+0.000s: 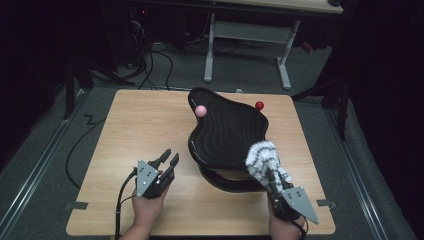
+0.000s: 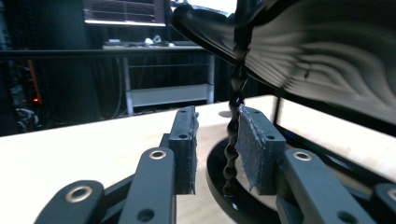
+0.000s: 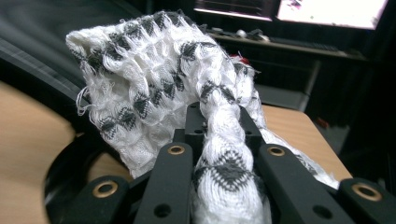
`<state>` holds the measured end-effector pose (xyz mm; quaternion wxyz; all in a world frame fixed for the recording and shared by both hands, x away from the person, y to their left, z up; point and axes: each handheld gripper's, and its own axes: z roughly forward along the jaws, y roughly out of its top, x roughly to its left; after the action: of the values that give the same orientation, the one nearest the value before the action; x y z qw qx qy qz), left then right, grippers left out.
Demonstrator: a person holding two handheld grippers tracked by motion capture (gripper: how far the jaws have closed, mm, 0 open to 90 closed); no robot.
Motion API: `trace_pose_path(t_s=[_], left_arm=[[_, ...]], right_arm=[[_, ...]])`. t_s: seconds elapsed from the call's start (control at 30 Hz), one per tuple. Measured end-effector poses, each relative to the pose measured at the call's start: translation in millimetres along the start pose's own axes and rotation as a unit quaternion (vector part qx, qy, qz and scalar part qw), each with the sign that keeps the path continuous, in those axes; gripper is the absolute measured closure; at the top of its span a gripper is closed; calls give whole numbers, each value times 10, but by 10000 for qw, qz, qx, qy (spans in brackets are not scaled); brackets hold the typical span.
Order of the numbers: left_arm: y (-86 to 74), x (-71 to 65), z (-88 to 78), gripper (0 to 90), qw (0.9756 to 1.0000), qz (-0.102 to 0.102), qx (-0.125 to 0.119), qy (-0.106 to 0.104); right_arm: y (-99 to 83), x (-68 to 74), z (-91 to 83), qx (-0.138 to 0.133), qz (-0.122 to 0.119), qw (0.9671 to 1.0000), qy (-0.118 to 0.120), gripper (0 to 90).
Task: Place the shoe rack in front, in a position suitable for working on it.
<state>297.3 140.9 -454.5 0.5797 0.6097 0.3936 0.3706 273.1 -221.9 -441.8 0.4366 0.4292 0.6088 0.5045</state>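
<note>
The right gripper [image 3: 219,140] was found clenched on a bunched fold of the white-and-grey knitted cloth [image 3: 154,88], the fabric squeezed thick between the jaws and spilling past them on both sides. In the high view the cloth [image 1: 262,159] was seen pressed against the near right edge of the black wavy tray [image 1: 225,130], which stood tilted on a round black base [image 1: 232,184] near the table's middle. The cloth was judged soft, light and limp, unlikely to slip out of a bunched grip but liable to drag or snag its loose threads; a gathered fold, as taken, was thought the sound place to hold it. The left gripper [image 2: 215,144] was noted released, nothing pressed between its pads, with a twisted black stem [image 2: 232,140] of the stand just beyond them and the tray's ridged underside [image 2: 327,60] overhead. The tray was judged stiff, smooth and easily tipped on its thin stem, so steadying at the rim or stem seemed advisable. A pink ball [image 1: 200,110] lay on the tray's far rim and a red ball [image 1: 259,105] at its far right edge, both apt to roll.
</note>
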Motion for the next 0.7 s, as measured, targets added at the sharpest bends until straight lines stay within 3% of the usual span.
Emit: trace_pose_path(t_s=[0.1, 0.17, 0.37, 0.43, 0.5, 0.7], left_arm=[[-86, -26, 8, 663, 9998, 14, 162, -125], [-109, -37, 15, 661, 9997, -10, 186, -178], [-157, -88, 37, 656, 9991, 14, 254, -338], [-162, -100, 32, 655, 9990, 23, 247, -373], [-161, -99, 25, 653, 9989, 23, 225, -416], [-187, -93, 24, 650, 9985, 17, 283, -473]], right_arm=[[10, -177, 14, -13, 278, 9995, -112, 807], [65, -205, 3, -160, 383, 9991, -121, 807], [278, -51, 55, -728, 727, 9946, 100, 806], [289, -1, 116, -711, 978, 9924, 227, 805], [259, 37, 157, -707, 1149, 9907, 188, 805], [134, 19, 232, -403, 1325, 9904, 44, 786]])
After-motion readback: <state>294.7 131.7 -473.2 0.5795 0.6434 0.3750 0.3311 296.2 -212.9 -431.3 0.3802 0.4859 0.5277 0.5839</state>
